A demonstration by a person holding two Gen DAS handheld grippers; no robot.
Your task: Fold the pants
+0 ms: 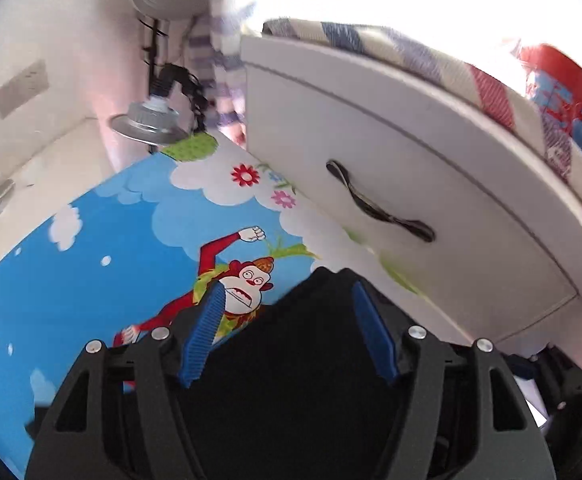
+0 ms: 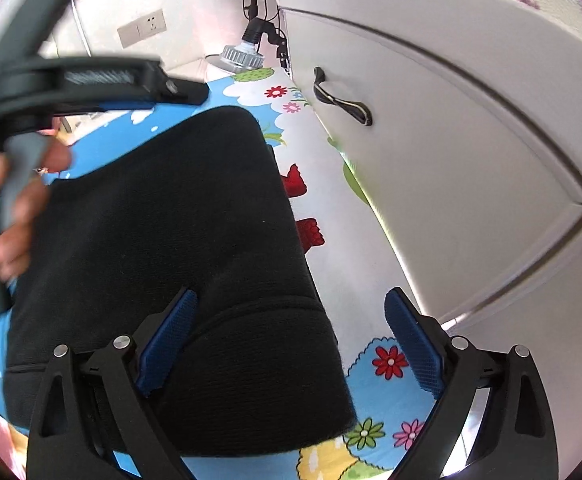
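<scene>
Since the black pants (image 2: 179, 272) are lying as a compact folded bundle on the cartoon-print mat (image 2: 387, 364), folding is judged nearly done; both the left gripper (image 1: 291, 320) and right gripper (image 2: 291, 344) are being held spread, nothing being grasped.

I've got the pants (image 2: 163, 240) here: black, soft knit, folded into a thick, compact block lying flat on the cartoon mat (image 2: 371, 280). The fold looks tidy, with rounded corners and a stitched band running across the near end. One long side runs along the mat's white edge strip, near the mat's edge. In my left view, only a dark corner (image 1: 323, 280) shows, resting on the mat (image 1: 111, 240).
</scene>
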